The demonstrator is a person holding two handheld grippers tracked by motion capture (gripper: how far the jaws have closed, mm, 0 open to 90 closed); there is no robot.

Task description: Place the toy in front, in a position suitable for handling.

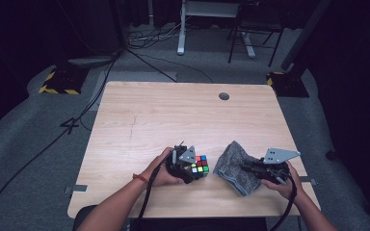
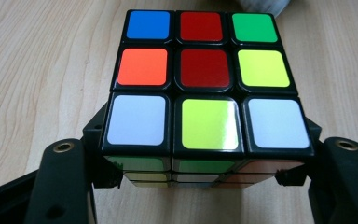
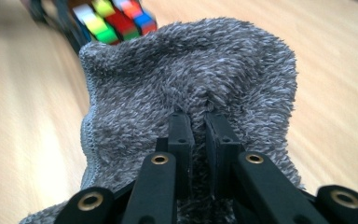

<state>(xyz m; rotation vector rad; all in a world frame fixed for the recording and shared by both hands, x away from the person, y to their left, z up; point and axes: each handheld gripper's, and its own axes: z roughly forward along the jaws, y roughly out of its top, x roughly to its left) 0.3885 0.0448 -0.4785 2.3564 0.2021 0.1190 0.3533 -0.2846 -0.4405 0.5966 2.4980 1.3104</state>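
A scrambled puzzle cube with coloured stickers rests on the wooden table near its front edge. My left gripper is shut on it, a jaw pressing each side of its lower part. Just right of the cube lies a grey fluffy cloth. My right gripper is shut on a pinched fold of that cloth, and the cloth bunches up around its tips. In the right gripper view the cube shows beyond the cloth.
A round cable hole sits near the table's far edge. Past the table are cables on the floor, a desk frame and yellow-black striped feet. The far half of the tabletop is bare wood.
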